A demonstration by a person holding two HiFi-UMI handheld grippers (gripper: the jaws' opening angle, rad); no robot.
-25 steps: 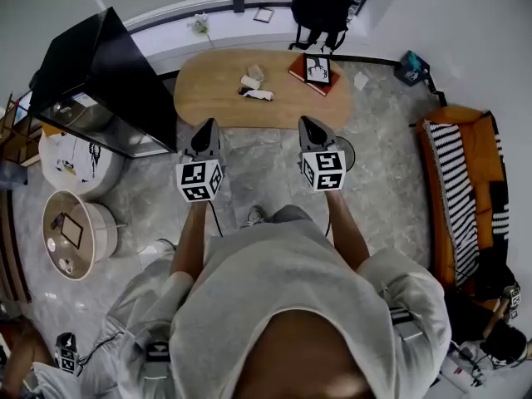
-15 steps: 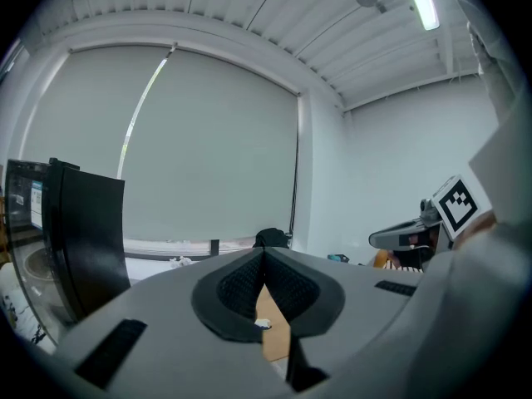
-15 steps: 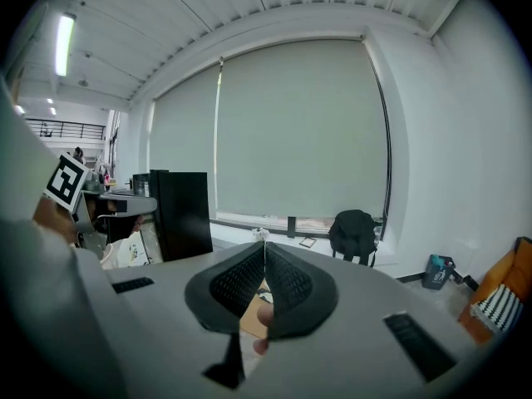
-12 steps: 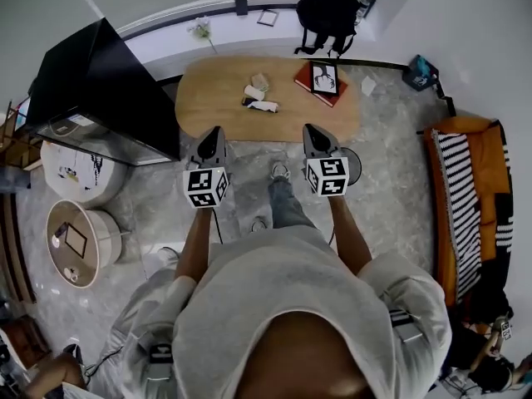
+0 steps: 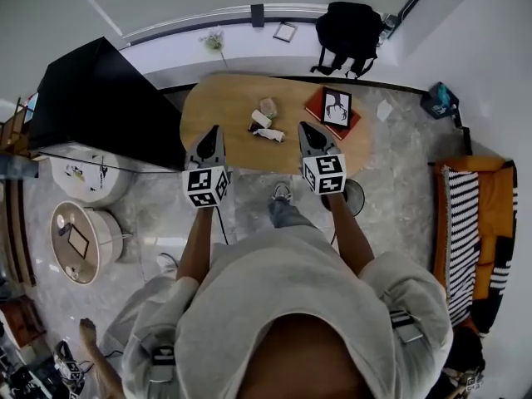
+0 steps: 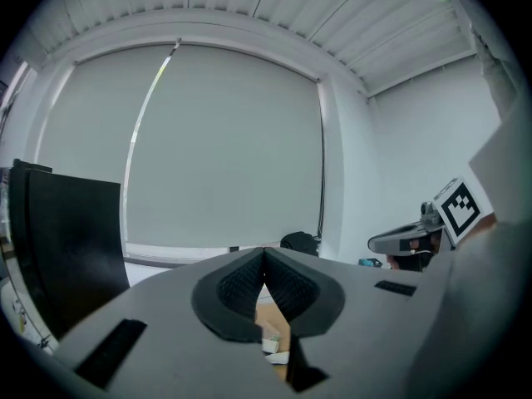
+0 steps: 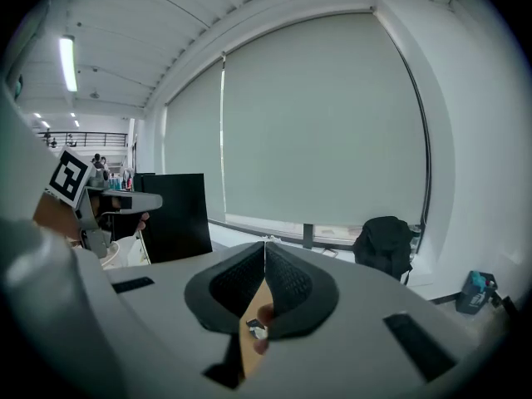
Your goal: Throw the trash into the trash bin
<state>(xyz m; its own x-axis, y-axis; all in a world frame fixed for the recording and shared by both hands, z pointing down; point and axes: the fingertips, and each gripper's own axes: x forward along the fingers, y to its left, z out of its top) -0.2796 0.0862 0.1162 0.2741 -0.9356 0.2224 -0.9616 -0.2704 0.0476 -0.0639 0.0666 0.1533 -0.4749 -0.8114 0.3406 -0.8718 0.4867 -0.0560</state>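
Note:
Trash lies on the oval wooden table [image 5: 224, 98]: a crumpled tan wad [image 5: 268, 106], a small white piece [image 5: 259, 120] and a white wrapper [image 5: 271, 135]. My left gripper [image 5: 212, 130] is over the table's near edge, left of the trash, shut and empty. To the right of the trash my right gripper [image 5: 305, 127] is also shut and empty. In the left gripper view the pads [image 6: 283, 285] meet at the tip of the left gripper [image 6: 264, 252], and a white scrap [image 6: 275, 344] shows below them. The right gripper [image 7: 265, 243] is shut too. A dark round bin [image 5: 357, 196] stands on the floor below the right arm.
A red book [image 5: 336, 109] with a picture lies on the table's right end. A tall black cabinet [image 5: 100, 98] stands at the left, with round white tables [image 5: 79, 239] in front of it. A black backpack [image 5: 349, 27] leans on the far wall. An orange sofa [image 5: 474, 223] lines the right side.
The person has walked toward the table. Both grippers have moved forward from over the floor to the table's near edge, and their jaws have stayed shut.

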